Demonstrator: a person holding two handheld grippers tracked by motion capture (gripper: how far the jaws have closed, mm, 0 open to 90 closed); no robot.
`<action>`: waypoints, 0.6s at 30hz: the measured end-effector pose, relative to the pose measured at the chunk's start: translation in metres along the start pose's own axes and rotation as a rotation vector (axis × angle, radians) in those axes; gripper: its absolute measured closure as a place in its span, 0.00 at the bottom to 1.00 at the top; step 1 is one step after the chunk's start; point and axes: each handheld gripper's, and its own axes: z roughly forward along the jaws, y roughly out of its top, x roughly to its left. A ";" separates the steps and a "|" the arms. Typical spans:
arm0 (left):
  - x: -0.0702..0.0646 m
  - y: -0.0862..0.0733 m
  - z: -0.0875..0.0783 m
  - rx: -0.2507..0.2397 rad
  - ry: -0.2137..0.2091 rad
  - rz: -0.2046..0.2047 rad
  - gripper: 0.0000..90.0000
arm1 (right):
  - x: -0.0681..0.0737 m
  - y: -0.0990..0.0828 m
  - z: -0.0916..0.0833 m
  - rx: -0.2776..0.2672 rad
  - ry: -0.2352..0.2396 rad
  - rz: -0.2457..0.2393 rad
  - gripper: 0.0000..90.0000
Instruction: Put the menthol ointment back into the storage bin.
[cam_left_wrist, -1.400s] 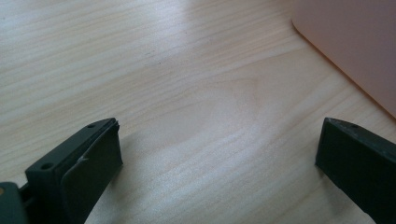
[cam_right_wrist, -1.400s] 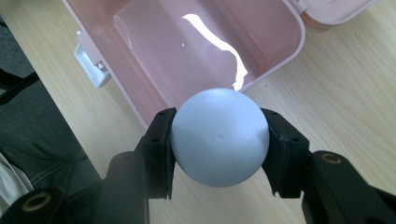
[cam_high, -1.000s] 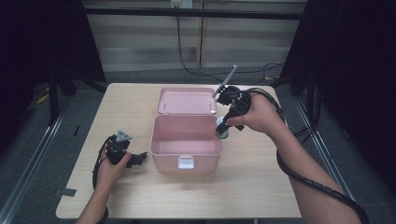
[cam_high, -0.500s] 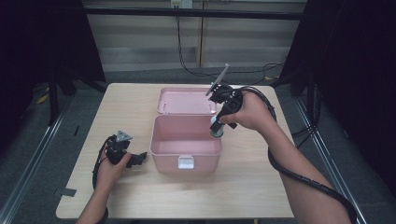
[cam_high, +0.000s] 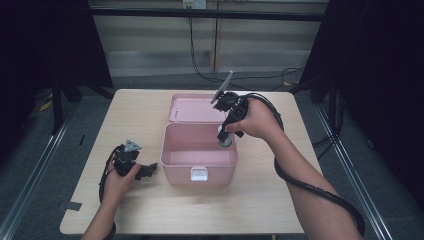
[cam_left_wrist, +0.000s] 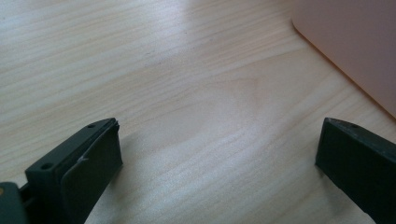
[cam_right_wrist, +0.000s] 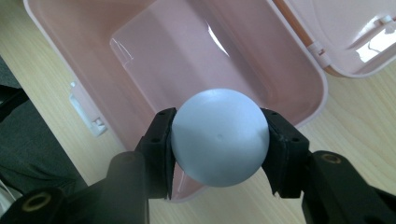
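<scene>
High view: we see the right gripper holding a pale ball over the open pink box, by its right wall, lid flat on the table behind; the left gripper rests on the table just left of the box. Left gripper view: jaws spread wide w/ bare wood betw. them, box corner at upper right. Right gripper view: both pads clamp the ball approx. half-open, above the box near its rim.
</scene>
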 end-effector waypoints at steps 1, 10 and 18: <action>0.000 0.000 0.000 0.000 0.000 0.000 0.00 | 0.001 0.001 0.002 -0.004 0.003 0.002 0.56; 0.000 0.000 0.000 0.000 0.000 0.000 0.00 | 0.000 0.009 0.016 0.011 0.008 0.034 0.56; 0.000 0.000 0.000 0.000 0.000 0.000 0.00 | -0.002 0.014 0.030 0.019 0.004 0.079 0.56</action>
